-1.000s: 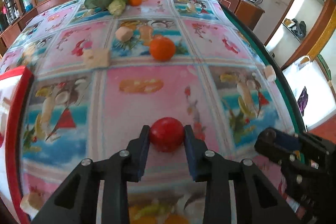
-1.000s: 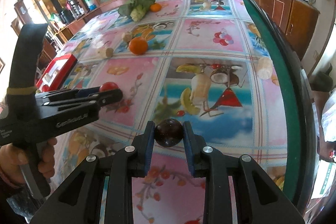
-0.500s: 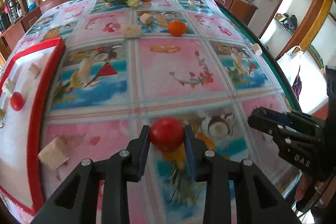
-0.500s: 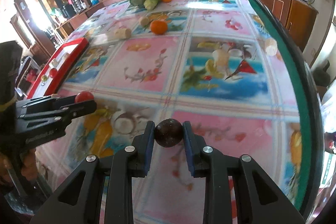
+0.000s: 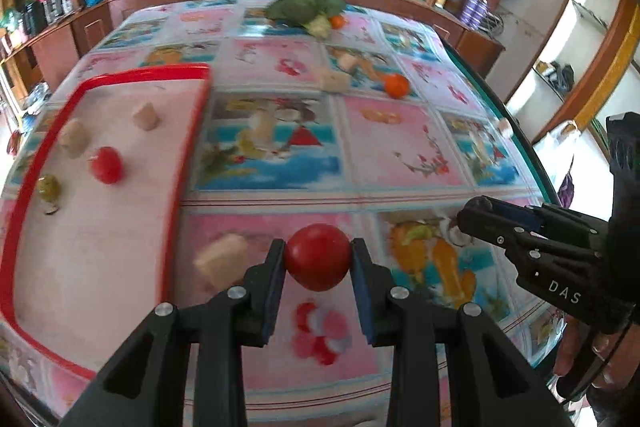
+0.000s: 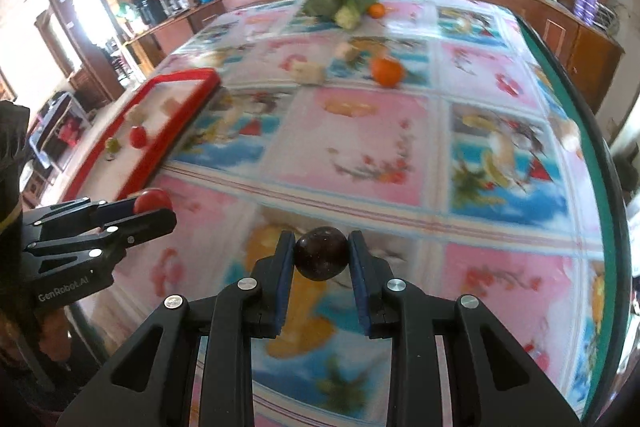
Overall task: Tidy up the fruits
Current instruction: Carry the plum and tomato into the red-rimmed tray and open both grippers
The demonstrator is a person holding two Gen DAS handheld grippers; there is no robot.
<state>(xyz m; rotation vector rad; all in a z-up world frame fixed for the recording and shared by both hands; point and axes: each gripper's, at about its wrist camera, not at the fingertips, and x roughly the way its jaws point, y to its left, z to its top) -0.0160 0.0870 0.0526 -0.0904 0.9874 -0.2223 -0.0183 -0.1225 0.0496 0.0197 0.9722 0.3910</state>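
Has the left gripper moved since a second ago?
Yes. The left gripper, shut on the tomato, has travelled toward the red tray, which now lies just beside it.

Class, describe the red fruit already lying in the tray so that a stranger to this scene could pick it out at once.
Find the red-rimmed tray at the left side of the patterned table. On its pale floor lie a few small pieces; the red fruit sits among them, right of a greenish fruit and below two beige chunks. It is the tray's only red piece.
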